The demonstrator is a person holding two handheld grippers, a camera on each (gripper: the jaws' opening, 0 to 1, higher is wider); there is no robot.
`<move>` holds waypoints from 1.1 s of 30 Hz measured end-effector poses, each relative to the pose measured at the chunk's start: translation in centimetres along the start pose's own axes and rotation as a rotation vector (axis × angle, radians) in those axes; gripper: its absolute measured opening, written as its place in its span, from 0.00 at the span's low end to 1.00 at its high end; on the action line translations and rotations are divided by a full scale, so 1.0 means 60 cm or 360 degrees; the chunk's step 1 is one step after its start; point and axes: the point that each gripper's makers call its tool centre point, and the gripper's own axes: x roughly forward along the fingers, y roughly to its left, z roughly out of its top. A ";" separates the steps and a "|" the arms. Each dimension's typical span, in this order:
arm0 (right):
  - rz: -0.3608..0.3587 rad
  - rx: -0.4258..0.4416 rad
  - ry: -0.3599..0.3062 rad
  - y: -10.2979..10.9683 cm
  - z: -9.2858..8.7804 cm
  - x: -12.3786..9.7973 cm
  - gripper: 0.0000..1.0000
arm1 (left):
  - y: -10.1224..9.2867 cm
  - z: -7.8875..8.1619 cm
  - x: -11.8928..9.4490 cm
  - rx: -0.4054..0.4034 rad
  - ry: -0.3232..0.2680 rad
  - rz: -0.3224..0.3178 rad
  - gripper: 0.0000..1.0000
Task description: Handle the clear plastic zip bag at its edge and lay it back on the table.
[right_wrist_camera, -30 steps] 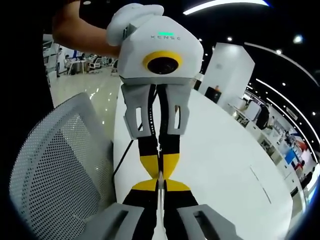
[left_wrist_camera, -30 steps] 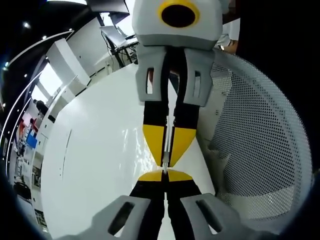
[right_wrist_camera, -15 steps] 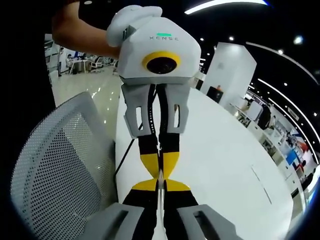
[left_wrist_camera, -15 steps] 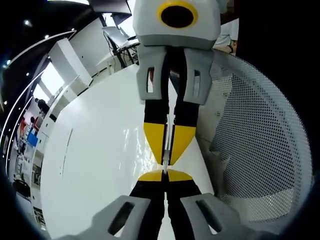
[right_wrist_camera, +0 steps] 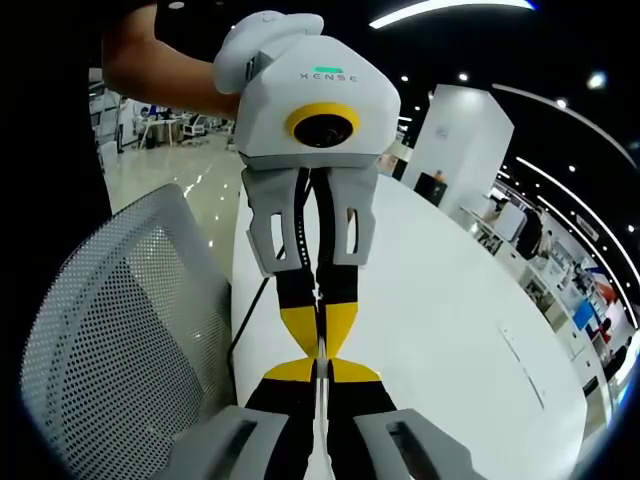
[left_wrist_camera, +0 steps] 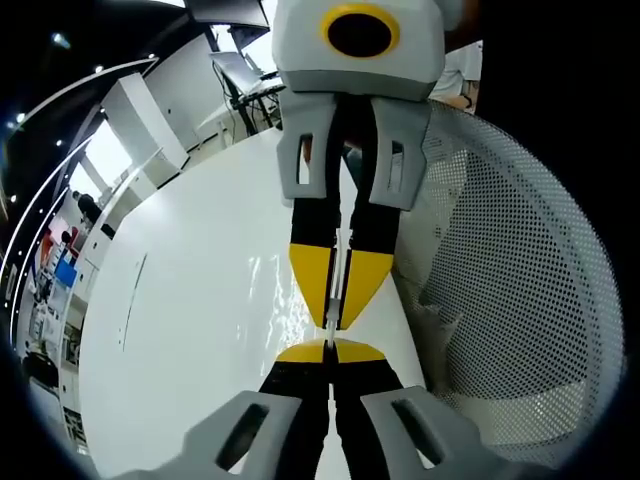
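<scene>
Left gripper view, from the near edge outward: the left gripper (left_wrist_camera: 330, 347) has its yellow-tipped jaws pressed together on the thin edge of the clear plastic zip bag (left_wrist_camera: 337, 275), which runs as a pale strip straight ahead into the jaws of the right gripper (left_wrist_camera: 338, 318) facing it. Those jaws are also pinched on the strip, so the two grippers meet nearly tip to tip, each clamped on the same edge. The bag's long axis lies along the line joining the two grippers, and its film hangs glinting over the white table (left_wrist_camera: 200, 300) beneath. A mesh chair back (left_wrist_camera: 510, 300) stands just beside the table edge, further off.

Right gripper view repeats the relation from the other end: the right gripper (right_wrist_camera: 320, 370) is closed on the bag edge (right_wrist_camera: 319, 395), and the left gripper (right_wrist_camera: 320, 345) faces it, closed on the same strip, held by a person's gloved hand (right_wrist_camera: 262, 32). Beyond lies the table (right_wrist_camera: 450, 330), with the chair (right_wrist_camera: 110, 340) to the side.

My judgement is that laying it back turns on lowering both ends together along this shared line, since neither gripper is nearer the bag than the other.
</scene>
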 end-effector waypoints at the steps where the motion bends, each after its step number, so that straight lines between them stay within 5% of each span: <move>1: 0.0000 0.0000 0.0000 0.000 0.000 0.000 0.00 | 0.000 0.000 0.000 0.0001 0.0000 0.0000 0.00; 33: 0.0000 0.0018 0.0002 -0.004 -0.003 -0.002 0.00 | 0.004 0.000 0.001 -0.0006 -0.0002 0.0005 0.00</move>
